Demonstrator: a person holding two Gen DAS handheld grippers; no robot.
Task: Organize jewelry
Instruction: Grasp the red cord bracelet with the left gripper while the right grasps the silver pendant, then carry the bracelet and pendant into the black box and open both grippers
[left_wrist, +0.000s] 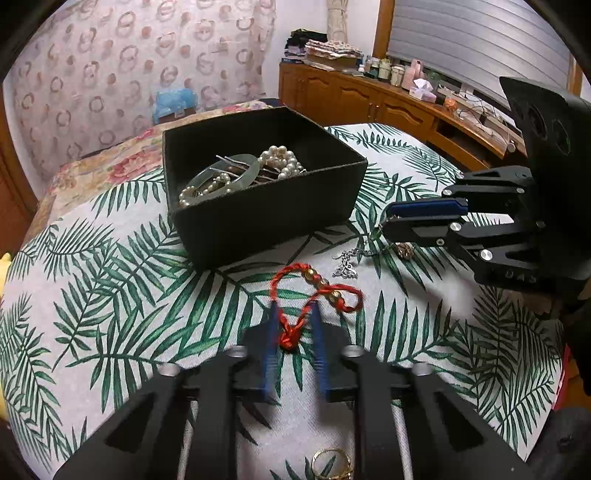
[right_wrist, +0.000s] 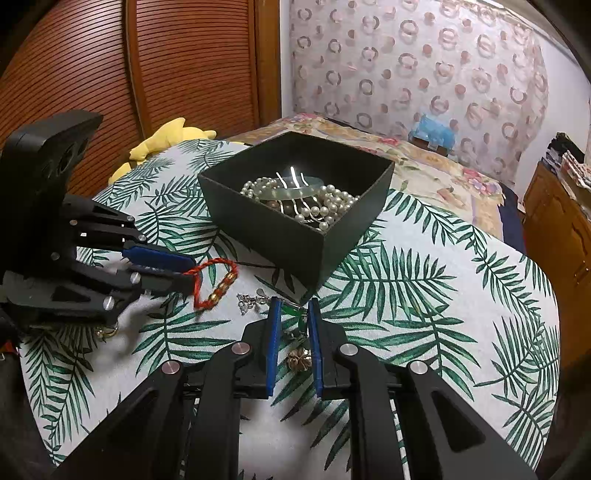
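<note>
A black open box (left_wrist: 266, 218) (right_wrist: 295, 236) sits on the leaf-print cloth and holds pearl strands (left_wrist: 282, 160) and a pale jade bangle (left_wrist: 221, 177). A red cord bracelet with gold beads (left_wrist: 314, 295) (right_wrist: 216, 284) lies in front of it. My left gripper (left_wrist: 295, 310) is open, its blue fingers on either side of the cord's lower loop. My right gripper (right_wrist: 293, 306) is open around a green-beaded chain (right_wrist: 295, 314), with a gold flower charm (right_wrist: 299, 360) between its fingers. A silver chain (left_wrist: 345, 264) (right_wrist: 251, 299) lies beside it.
Gold rings (left_wrist: 330, 463) lie on the cloth under my left gripper. A floral bedspread (right_wrist: 424, 158) lies behind the box. A wooden dresser (left_wrist: 369, 99) with small items runs along the right. A yellow soft toy (right_wrist: 166, 142) lies at the left.
</note>
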